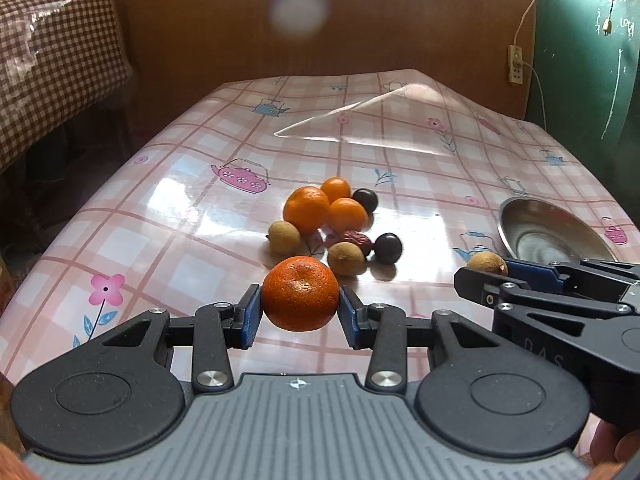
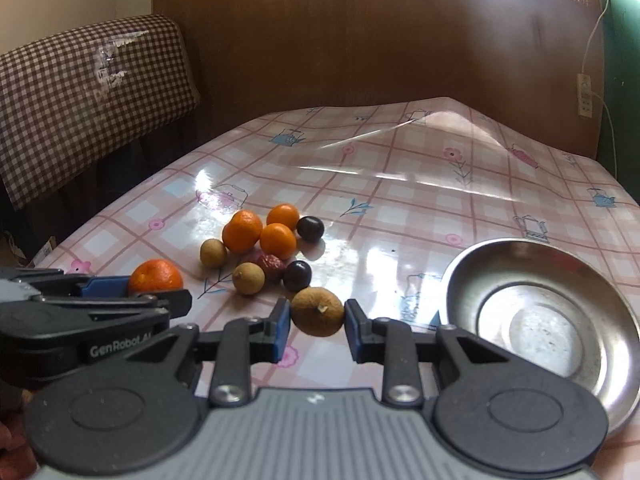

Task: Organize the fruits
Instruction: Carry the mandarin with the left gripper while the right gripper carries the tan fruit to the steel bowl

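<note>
Both grippers were loaded at once. The left gripper (image 1: 300, 312) had its jaws clamped on a mandarin (image 1: 300, 293), pads pressed to its two sides, and the fruit hung clear above the near edge of the tabletop (image 1: 168, 216). Its dimpled stem end faced up and a little toward the camera, so the short axis stood roughly upright; a near-round fruit, no real long axis to speak of. Gripping across the widest part looked sensible: least chance of it squirting out.

Beside it, the right gripper (image 2: 317, 326) held a brown longan (image 2: 317, 311), jaws closed on its flanks, a pale stem nub turned toward the lens. It too rode above the cloth, just inward of the steel bowl (image 2: 600, 344) at the near right corner.

The rest of the fruit pile (image 1: 332, 224) sat mid-tabletop: three more mandarins, two longans, a red date, two dark round fruits, most touching. The bowl lay empty, so sorting had barely begun by my reckoning, with the longan best placed to drop in first.
</note>
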Tool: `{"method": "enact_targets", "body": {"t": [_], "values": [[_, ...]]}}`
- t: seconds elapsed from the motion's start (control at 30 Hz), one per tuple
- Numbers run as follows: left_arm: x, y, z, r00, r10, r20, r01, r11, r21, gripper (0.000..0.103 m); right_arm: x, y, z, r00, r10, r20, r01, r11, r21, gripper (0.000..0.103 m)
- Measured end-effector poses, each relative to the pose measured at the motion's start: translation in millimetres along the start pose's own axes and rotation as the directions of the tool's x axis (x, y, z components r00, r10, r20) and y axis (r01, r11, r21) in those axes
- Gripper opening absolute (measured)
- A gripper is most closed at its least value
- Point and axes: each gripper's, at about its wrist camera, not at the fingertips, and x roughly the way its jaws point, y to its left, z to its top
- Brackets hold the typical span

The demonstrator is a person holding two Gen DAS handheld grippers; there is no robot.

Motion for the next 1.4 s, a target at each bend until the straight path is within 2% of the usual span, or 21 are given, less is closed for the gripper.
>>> {"method": "enact_targets", "body": {"t": [0.6,1.4], "values": [[-28.8,-49.2,3.7,0.998,-0.059,0.038,0.057,0.998,0.038,0.048,-36.8,-35.8,-3.4,0.996,-0.071,0.048,0.068,0.996,0.063,0.030],[-27.0,-100.8,10.9,0.985,-0.166,0.043,0.161,0.983,0.089,0.048,-58.0,-102.1,-5.0,0.975,-0.211,0.065,0.196,0.963,0.186,0.030]]}}
